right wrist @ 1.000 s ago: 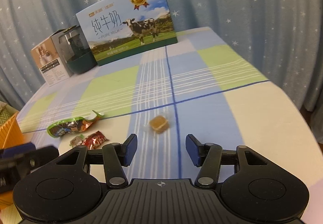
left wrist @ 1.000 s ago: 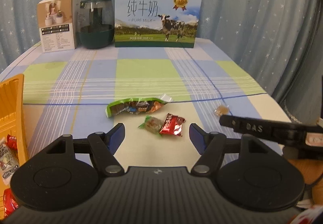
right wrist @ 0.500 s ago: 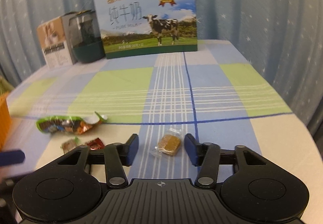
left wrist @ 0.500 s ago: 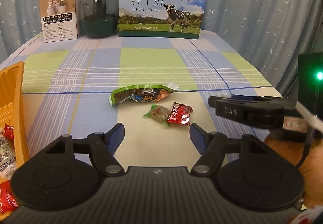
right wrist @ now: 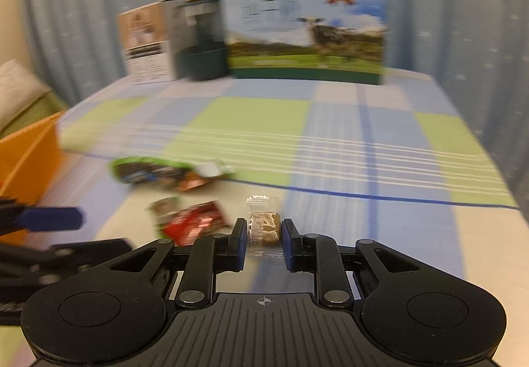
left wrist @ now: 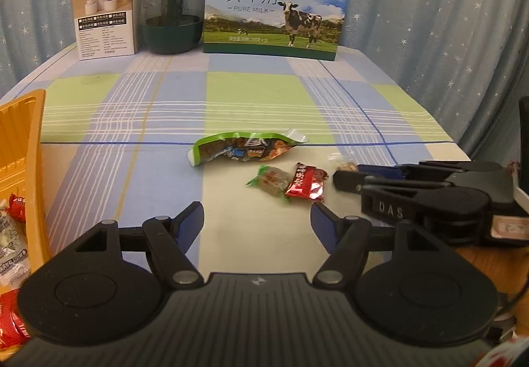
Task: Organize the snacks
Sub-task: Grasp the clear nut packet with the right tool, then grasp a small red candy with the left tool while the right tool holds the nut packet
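Left wrist view reads "PURE MILK" on the milk carton (left wrist: 277, 3); right hand-held gripper (right wrist: 264, 243) has just closed, seemingly pinching a clear-wrapped candy (right wrist: 265, 224).

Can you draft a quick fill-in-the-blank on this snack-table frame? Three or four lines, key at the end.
1. The right tongs are shut on a clear-wrapped ____ snack.
2. The left tongs hover ____, holding nothing.
3. The red candy touches a ____-wrapped candy.
4. The tray holding sorted snacks is ____.

Missing words: brown; open; green; orange
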Action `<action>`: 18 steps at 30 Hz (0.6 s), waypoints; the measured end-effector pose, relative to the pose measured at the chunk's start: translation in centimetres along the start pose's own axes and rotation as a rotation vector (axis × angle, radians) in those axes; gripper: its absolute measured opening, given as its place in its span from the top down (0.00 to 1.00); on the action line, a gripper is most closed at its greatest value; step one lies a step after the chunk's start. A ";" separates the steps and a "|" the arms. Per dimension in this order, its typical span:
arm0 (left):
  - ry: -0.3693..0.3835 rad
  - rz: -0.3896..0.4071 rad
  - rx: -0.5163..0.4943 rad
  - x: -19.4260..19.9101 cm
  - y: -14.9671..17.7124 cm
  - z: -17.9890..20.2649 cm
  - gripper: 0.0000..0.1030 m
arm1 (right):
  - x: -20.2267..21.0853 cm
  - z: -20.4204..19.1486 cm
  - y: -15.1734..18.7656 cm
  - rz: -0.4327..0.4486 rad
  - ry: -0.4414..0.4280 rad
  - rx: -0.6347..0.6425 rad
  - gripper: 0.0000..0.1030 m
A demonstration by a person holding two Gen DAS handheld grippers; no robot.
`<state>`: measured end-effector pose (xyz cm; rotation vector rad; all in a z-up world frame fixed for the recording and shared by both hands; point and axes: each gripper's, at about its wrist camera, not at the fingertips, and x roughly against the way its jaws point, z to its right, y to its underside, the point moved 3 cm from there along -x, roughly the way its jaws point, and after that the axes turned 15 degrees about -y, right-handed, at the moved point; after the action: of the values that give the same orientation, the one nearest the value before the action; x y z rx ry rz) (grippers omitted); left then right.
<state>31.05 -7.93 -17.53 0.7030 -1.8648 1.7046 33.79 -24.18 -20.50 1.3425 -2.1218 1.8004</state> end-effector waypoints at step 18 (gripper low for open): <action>0.142 0.133 -0.162 -1.1 -1.3 3.9 0.60 | 5.1 3.5 2.1 0.052 0.119 -0.137 0.78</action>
<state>32.63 -11.86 -17.60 0.3914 -1.9592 1.6152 30.94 -30.02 -20.50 1.1305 -2.1908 1.6728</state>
